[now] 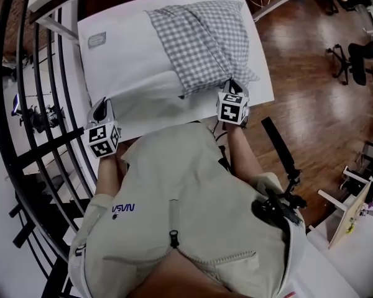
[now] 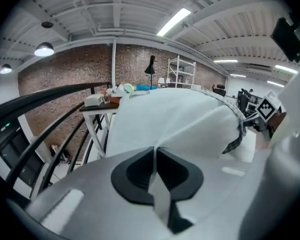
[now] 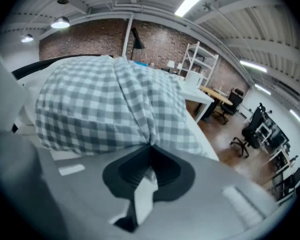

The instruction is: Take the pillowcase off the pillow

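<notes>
A white pillow [image 1: 133, 48] lies on a white table [image 1: 261, 61]. A grey checked pillowcase [image 1: 199, 39] covers its right part. My left gripper [image 1: 101, 109] is at the pillow's near left corner, shut on the bare white pillow fabric [image 2: 175, 119]; in the left gripper view the cloth bunches into the closed left gripper [image 2: 155, 151]. My right gripper [image 1: 230, 84] is at the near right corner, shut on the checked pillowcase [image 3: 100, 109], whose folds gather into the closed right gripper [image 3: 150, 149]. The pillowcase's open edge [image 2: 235, 134] crosses the pillow's middle.
A black metal railing [image 1: 25, 104] curves along the table's left side. Wooden floor [image 1: 304, 54] lies to the right, with a black office chair [image 1: 354, 61] farther off. A small label [image 1: 96, 40] sits on the pillow's far left corner.
</notes>
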